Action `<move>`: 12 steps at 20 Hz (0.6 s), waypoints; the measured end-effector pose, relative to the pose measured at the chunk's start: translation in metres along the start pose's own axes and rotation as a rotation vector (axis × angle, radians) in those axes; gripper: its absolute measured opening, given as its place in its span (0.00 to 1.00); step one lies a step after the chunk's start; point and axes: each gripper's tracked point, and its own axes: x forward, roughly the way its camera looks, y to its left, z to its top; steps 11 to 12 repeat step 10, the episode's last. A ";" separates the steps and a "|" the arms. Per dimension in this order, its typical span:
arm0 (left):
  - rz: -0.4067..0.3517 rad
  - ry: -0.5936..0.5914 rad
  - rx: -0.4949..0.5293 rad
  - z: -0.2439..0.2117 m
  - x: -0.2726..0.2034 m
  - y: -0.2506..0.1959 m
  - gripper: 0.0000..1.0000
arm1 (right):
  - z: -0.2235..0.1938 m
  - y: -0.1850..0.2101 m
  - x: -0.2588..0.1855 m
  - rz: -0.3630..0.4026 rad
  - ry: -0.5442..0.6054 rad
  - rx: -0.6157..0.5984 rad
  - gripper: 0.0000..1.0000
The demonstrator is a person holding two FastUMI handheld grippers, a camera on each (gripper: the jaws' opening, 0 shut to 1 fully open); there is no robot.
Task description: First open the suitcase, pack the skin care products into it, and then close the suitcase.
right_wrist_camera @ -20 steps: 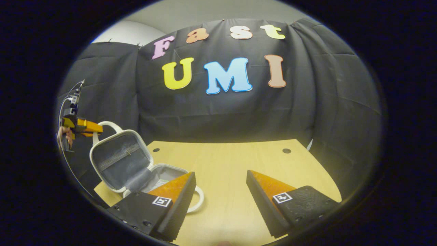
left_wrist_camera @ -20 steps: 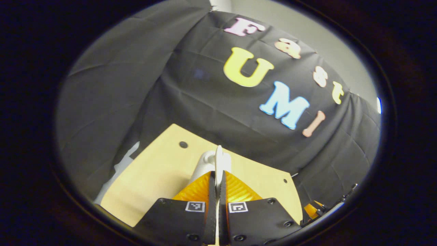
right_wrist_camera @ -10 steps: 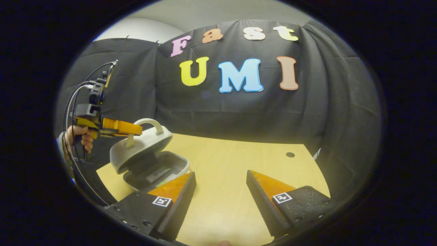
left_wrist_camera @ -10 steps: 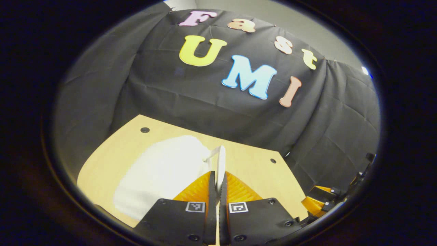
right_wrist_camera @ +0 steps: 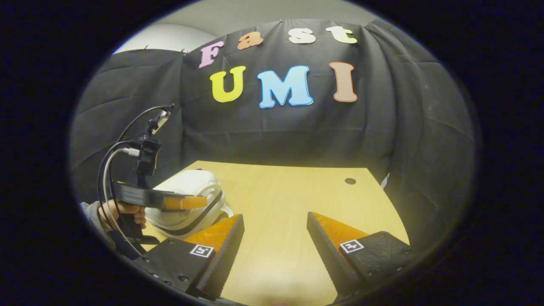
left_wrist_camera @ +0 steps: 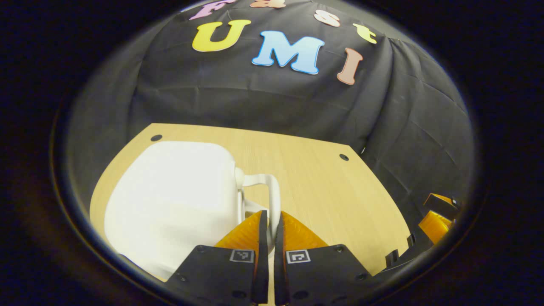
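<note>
A small white suitcase (left_wrist_camera: pixel 174 199) lies on the wooden table (left_wrist_camera: pixel 314 182) with its lid down. My left gripper (left_wrist_camera: pixel 268 221) is shut on the suitcase's white handle (left_wrist_camera: pixel 272 193), which sticks out between the orange fingers. In the right gripper view the same suitcase (right_wrist_camera: pixel 191 199) sits at the table's left, lid nearly flat on its base, and the left gripper (right_wrist_camera: pixel 199 202) reaches over it, held by a hand (right_wrist_camera: pixel 123 210). My right gripper (right_wrist_camera: pixel 275 229) is open over bare table, to the right of the suitcase, with nothing between its fingers.
The table (right_wrist_camera: pixel 297 199) has small dark holes (right_wrist_camera: pixel 350 181) near its far corners. Black cloth walls close in behind and on both sides. Cables (right_wrist_camera: pixel 112 161) loop from the left gripper's body. The right gripper (left_wrist_camera: pixel 433 212) shows at the table's right edge.
The left gripper swung the lid down by its handle, from standing open to lying on the base. The right gripper stayed open in about the same place.
</note>
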 end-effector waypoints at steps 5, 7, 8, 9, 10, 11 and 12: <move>-0.035 0.020 0.078 -0.017 0.007 -0.009 0.23 | -0.003 0.007 -0.003 -0.016 0.027 0.029 0.91; -0.059 -0.009 0.091 -0.013 0.001 -0.016 0.34 | -0.002 0.008 -0.006 -0.027 0.027 0.037 0.91; -0.055 -0.035 0.098 -0.010 -0.002 -0.015 0.40 | 0.000 0.010 -0.009 -0.034 0.023 0.033 0.91; -0.054 -0.060 0.098 -0.005 -0.010 -0.014 0.37 | 0.004 0.011 -0.010 -0.045 0.013 0.025 0.91; -0.056 -0.086 0.085 0.001 -0.019 -0.013 0.36 | 0.007 0.012 -0.013 -0.055 0.003 0.016 0.92; -0.056 -0.086 0.085 0.001 -0.019 -0.013 0.36 | 0.007 0.012 -0.013 -0.055 0.003 0.016 0.92; -0.056 -0.086 0.085 0.001 -0.019 -0.013 0.36 | 0.007 0.012 -0.013 -0.055 0.003 0.016 0.92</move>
